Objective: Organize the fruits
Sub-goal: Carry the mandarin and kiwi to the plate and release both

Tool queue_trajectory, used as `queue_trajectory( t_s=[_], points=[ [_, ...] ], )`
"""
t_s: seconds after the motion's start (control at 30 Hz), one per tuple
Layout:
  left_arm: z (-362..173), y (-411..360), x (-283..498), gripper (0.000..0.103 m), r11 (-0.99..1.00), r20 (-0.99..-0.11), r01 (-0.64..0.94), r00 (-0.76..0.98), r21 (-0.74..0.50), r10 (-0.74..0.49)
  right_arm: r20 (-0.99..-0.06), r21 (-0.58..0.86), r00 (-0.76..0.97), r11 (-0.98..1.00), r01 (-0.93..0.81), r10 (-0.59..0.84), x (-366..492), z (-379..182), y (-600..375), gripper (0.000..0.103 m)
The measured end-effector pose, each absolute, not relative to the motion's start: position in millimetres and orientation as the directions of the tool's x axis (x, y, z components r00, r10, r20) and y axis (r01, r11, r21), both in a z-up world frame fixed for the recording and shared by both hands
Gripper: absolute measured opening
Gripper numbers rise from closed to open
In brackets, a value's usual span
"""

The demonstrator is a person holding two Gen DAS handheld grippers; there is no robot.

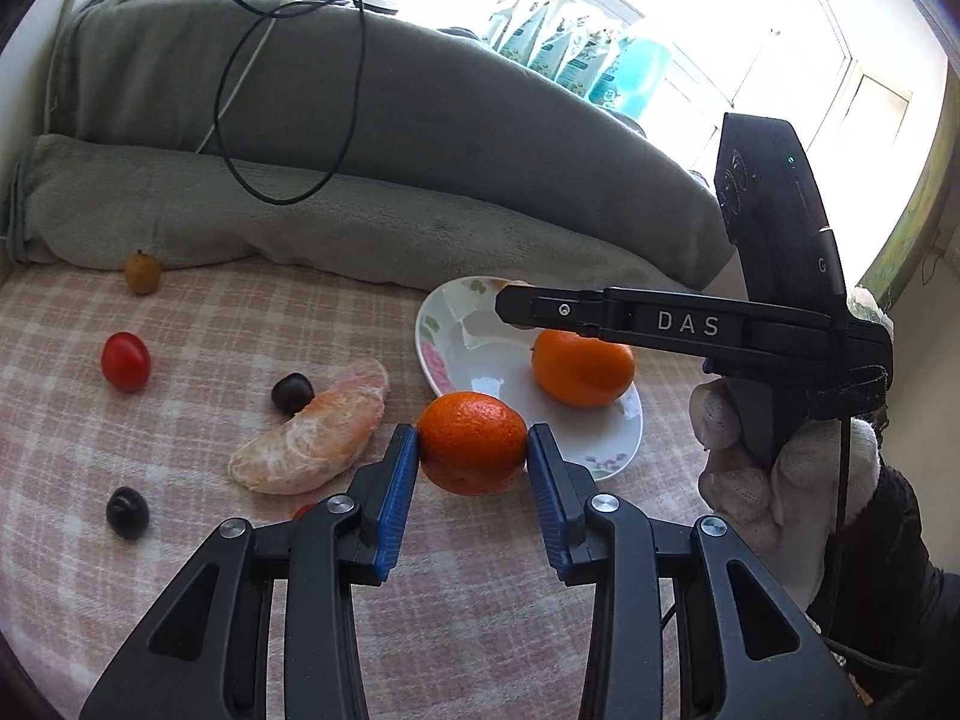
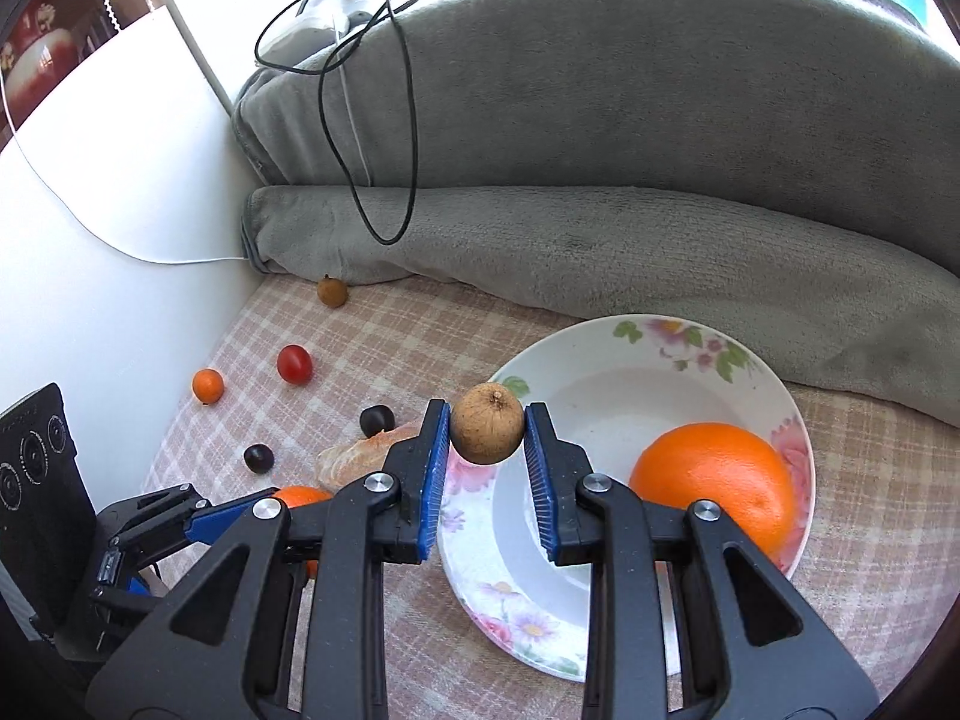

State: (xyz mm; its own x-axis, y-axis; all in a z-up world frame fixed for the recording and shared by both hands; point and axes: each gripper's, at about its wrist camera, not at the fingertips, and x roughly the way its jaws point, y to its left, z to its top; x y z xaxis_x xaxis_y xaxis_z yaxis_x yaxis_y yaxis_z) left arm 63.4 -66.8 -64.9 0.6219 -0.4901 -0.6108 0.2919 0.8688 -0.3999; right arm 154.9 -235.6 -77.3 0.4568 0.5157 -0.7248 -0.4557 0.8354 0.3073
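My left gripper (image 1: 472, 441) is shut on a small orange tangerine (image 1: 471, 443), held just left of the flowered white plate (image 1: 594, 450). My right gripper (image 2: 487, 432) is shut on a round brown longan (image 2: 486, 431), which hangs over the near left rim of the plate (image 2: 600, 354). One large orange (image 2: 714, 483) lies in the plate, also seen as the orange (image 1: 582, 366) in the left wrist view. The right gripper (image 1: 510, 303) shows from the side above the plate there, held by a gloved hand (image 1: 780, 480).
On the checked cloth lie a peeled citrus piece (image 1: 318, 438), two dark grapes (image 1: 292, 393) (image 1: 127, 511), a red cherry tomato (image 1: 125, 361), another longan (image 1: 143, 273) and a tiny orange fruit (image 2: 207, 386). A grey rolled blanket (image 1: 360, 222) with black cables (image 1: 288, 120) borders the far side; a white wall (image 2: 120, 210) stands left.
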Motion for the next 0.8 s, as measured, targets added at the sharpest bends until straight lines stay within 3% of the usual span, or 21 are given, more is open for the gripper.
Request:
queue_trajectory(
  t_s=[0.7,0.77,0.8],
  points=[
    [-70.4,-128.0,81.6,0.036,0.841,-0.632,0.382,0.555,-0.384,-0.541,-0.727,0.362,0.447,0.844,-0.396,0.521,171.8,-90.3,-263.5,0.027],
    [-70.5,-131.5,81.3,0.037,0.841,-0.631,0.386,0.557,-0.379,-0.540,-0.724,0.363,0.451,0.844,-0.394,0.522,172.3,-90.2,-264.9,0.030],
    [-70.7,-133.3,81.5,0.038,0.840,-0.630,0.389,0.557,-0.377,-0.541,-0.721,0.363,0.454,0.844,-0.394,0.523,172.3,-89.3,-266.3,0.038]
  ],
)
